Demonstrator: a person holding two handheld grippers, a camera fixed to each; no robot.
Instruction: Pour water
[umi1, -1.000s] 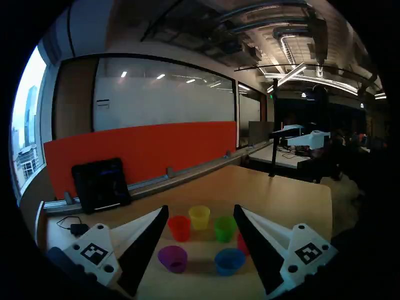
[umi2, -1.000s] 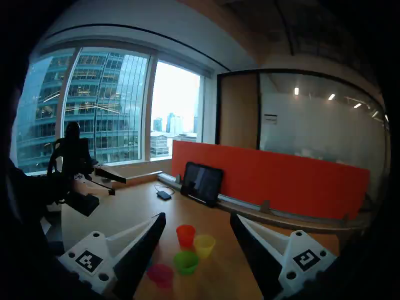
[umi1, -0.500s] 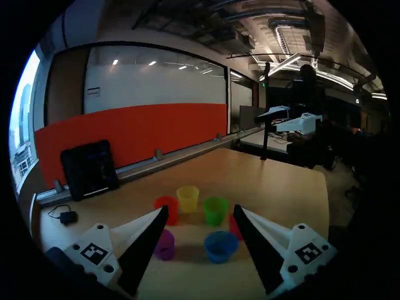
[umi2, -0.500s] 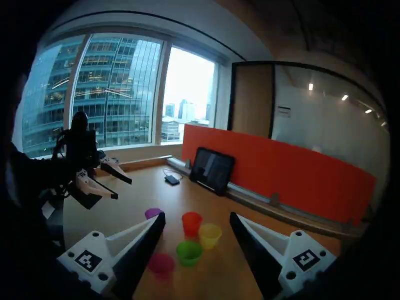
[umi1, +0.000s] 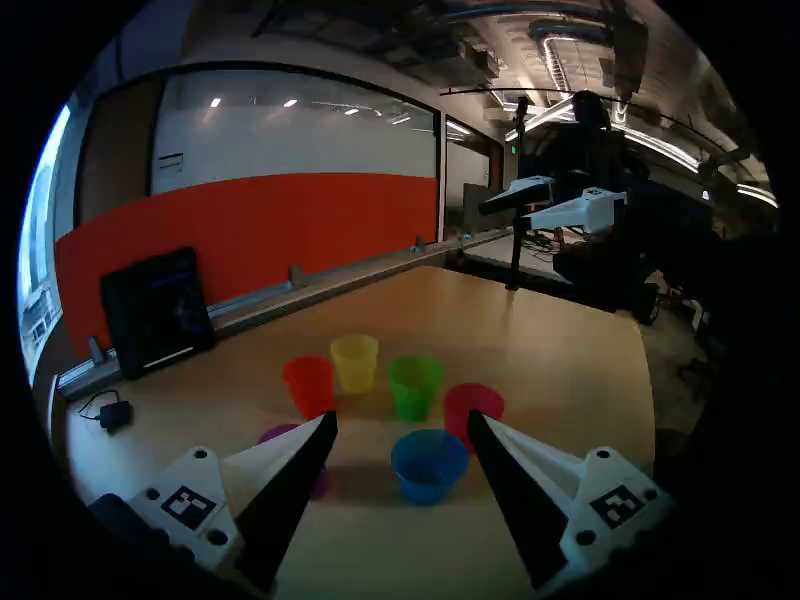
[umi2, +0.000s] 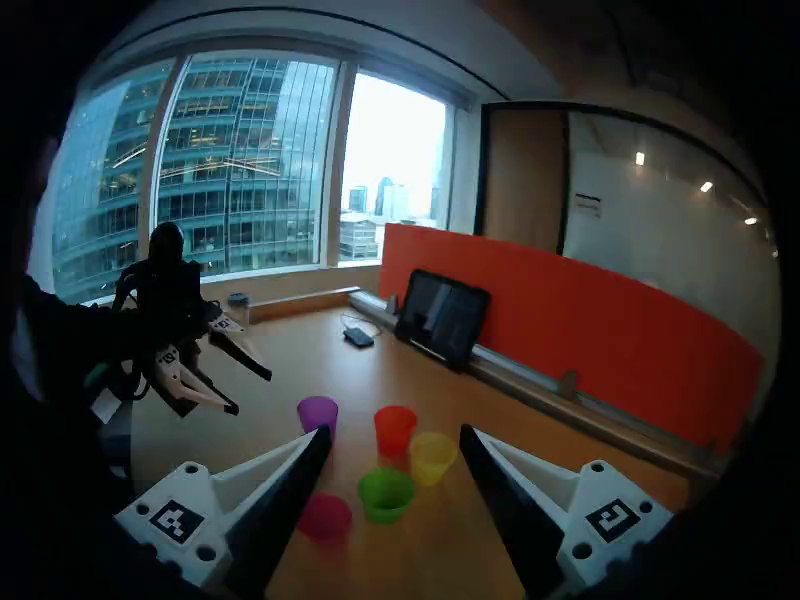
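Left gripper (umi1: 398, 418) hovers low over the wooden surface (umi1: 570, 370), fingers spread wide apart and gripping nothing. Right in front of it sits the cluster of plastic cups. The blue cup (umi1: 429, 465) is nearest, upright and squarely in the gap between the fingers. Behind it runs a row of red cup (umi1: 308, 383), yellow cup (umi1: 354, 362) and green cup (umi1: 414, 385), standing just beside one another. The pink cup (umi1: 473, 405) is at the right end, its lower part hidden by the finger on that side. The purple cup (umi1: 282, 436) peeks out from behind the other finger. Whether any cup holds water, I cannot tell.

Farther back, a dark tablet (umi1: 155, 310) stands propped at the foot of the orange partition (umi1: 250, 230), with a small charger (umi1: 115, 415) lying near it.

Over in the right gripper view, the right gripper (umi2: 393, 432) is also wide open and empty. It faces the same cluster from another side, with the green and pink cups closest to it. Off to the side of the cups, the left gripper hangs above the surface with its fingers apart, tall windows (umi2: 230, 180) behind it.
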